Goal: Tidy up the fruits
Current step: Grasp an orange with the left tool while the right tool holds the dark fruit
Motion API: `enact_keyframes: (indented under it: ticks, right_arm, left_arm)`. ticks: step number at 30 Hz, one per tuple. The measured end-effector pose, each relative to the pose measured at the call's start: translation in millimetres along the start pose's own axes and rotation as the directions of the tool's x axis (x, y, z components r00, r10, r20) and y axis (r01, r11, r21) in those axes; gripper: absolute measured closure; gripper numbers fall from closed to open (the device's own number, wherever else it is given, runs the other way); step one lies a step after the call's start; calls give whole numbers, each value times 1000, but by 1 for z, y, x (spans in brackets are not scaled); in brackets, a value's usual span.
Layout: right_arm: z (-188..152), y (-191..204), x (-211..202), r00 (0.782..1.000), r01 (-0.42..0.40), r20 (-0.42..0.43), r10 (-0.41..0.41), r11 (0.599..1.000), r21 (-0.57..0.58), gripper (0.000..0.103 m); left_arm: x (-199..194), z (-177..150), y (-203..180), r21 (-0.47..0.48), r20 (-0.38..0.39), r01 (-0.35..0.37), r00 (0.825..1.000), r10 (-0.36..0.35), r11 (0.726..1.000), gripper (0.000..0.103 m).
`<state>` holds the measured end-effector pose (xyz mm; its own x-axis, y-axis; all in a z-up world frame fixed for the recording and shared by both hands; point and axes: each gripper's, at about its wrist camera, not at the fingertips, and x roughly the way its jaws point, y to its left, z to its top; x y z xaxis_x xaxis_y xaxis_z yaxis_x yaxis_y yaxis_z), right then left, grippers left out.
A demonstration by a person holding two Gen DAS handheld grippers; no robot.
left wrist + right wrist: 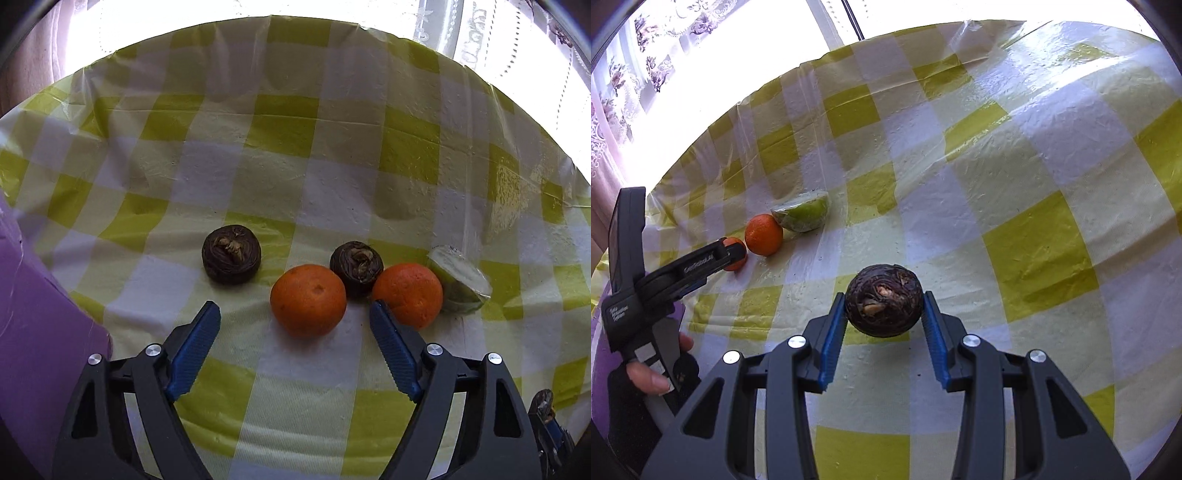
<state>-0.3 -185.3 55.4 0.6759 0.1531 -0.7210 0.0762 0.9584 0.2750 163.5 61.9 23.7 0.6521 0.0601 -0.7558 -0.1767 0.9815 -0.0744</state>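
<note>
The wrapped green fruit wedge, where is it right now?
In the left wrist view the wrapped green wedge lies on the checked tablecloth at the right end of the fruit cluster, right beside the right-hand orange.

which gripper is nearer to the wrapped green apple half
Left. The left gripper stands open around an orange two fruits away from the wrapped apple half. The right gripper, shut on a dark round fruit, is farther across the cloth.

Glossy, crinkled plastic tablecloth (295,166); ribbed gripper pads (831,332).
</note>
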Motion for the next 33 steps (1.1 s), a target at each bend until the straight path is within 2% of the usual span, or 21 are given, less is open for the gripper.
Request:
enact_keyframes:
  ticks: [1,3,6,8,10,11,16,22,28,33]
  right_arm:
    - [0,0,0,1000,-3,-1,3,1000,2,62]
    - [0,0,0,1000,-7,-3,7,1000,3,62]
    - [1,0,-1,1000,-14,1,14,1000,3,62]
    - [1,0,-1,1000,-16,-2,16,1000,3,62]
    - [1,1,-2,1000,-19,2,19,1000,2,62]
    - [1,0,-2,1000,-20,3,20,1000,5,62]
    - [0,0,-2,1000,-21,7,21,1000,9,62]
    - [-2,0,-3,1000,-23,10,23,1000,13,62]
    - [-2,0,-3,1000,-20,14,20,1000,16,62]
    - [-3,0,-3,1000,-15,17,14,1000,21,62]
  left_arm:
    - [3,3,-2,11,1,-6,1000,6,1000,29]
    - [11,8,-5,31,-14,-3,1000,4,1000,43]
    - [12,10,-3,30,-19,33,999,-32,999,54]
    - [12,7,-4,45,-32,29,999,-28,999,61]
    - [10,5,-1,42,-30,41,999,-40,998,61]
    - [9,4,0,41,-29,41,999,-40,998,65]
    - [-5,-9,13,17,-23,98,995,-98,995,65]
    - [-51,-52,19,16,-5,159,987,-159,987,65]
    - [-84,-94,18,50,-3,138,990,-138,989,65]
    - [-93,-105,16,82,65,123,990,-129,989,65]
